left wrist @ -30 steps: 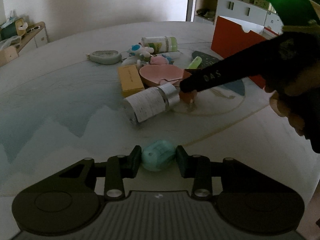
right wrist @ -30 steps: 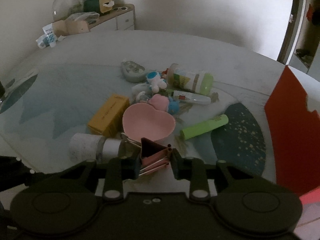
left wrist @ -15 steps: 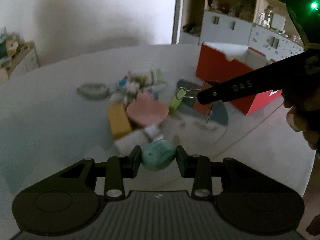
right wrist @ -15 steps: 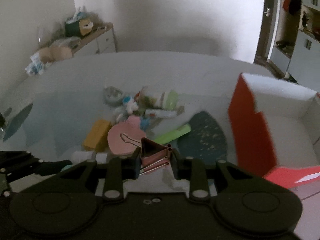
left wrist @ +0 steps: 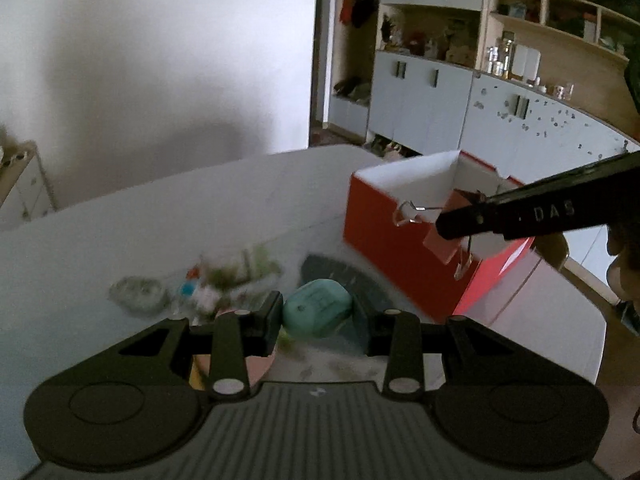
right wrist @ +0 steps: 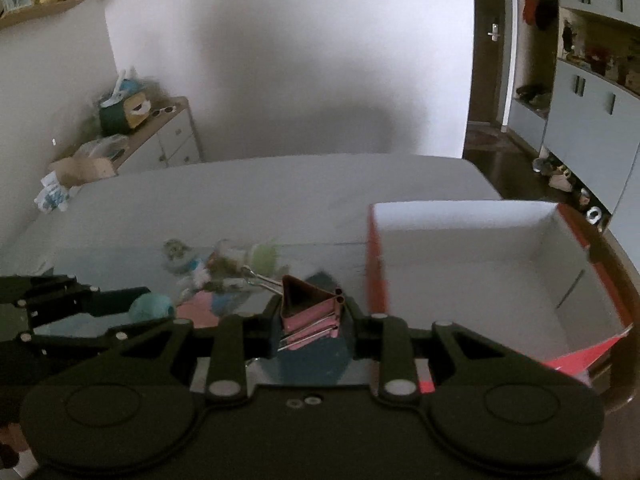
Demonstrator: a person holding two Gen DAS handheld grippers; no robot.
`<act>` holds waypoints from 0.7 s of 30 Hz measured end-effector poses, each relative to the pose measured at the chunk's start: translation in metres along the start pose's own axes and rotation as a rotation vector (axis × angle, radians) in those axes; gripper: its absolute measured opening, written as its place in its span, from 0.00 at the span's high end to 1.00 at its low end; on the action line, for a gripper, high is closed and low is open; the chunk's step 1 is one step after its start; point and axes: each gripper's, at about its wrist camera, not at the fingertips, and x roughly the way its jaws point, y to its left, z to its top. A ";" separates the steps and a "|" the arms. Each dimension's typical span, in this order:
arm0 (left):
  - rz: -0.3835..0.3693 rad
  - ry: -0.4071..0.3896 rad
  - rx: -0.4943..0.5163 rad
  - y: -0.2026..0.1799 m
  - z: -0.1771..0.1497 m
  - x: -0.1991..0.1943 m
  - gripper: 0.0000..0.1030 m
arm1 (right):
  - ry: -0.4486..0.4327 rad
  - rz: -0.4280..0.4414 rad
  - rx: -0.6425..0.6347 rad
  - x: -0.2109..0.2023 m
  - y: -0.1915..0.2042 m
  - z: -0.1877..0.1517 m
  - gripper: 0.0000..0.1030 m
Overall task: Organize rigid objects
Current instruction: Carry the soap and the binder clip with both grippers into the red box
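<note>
My left gripper (left wrist: 318,314) is shut on a rounded teal object (left wrist: 317,314) and holds it in the air above the table. My right gripper (right wrist: 312,316) is shut on a pink binder clip (right wrist: 310,312) with wire handles. In the left wrist view the right gripper's finger (left wrist: 520,212) reaches in from the right, with the clip (left wrist: 442,240) in front of the red box (left wrist: 392,236). The box, white inside and looking empty (right wrist: 472,276), stands open at the right of the table. The teal object (right wrist: 154,307) also shows at the left of the right wrist view.
A blurred pile of small items (left wrist: 208,284) lies mid-table, with a pink dish (right wrist: 196,312) partly hidden behind my fingers. A dark round patch (left wrist: 360,284) marks the mat beside the box. Cabinets and shelves (left wrist: 460,92) stand behind; a low dresser (right wrist: 160,136) is far left.
Both grippers have risen off the table and swung right toward the red box, each still holding its object. The pile has dropped lower and farther left in both views.
</note>
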 end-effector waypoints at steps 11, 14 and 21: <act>-0.034 0.038 0.033 -0.066 0.064 0.060 0.64 | 0.001 -0.027 0.005 0.013 -0.091 0.008 0.72; -0.033 0.049 0.031 -0.084 0.081 0.083 0.64 | 0.018 -0.036 0.002 0.021 -0.118 0.006 0.72; -0.066 0.070 0.078 -0.129 0.116 0.132 0.64 | 0.067 -0.057 -0.014 0.039 -0.161 -0.001 0.72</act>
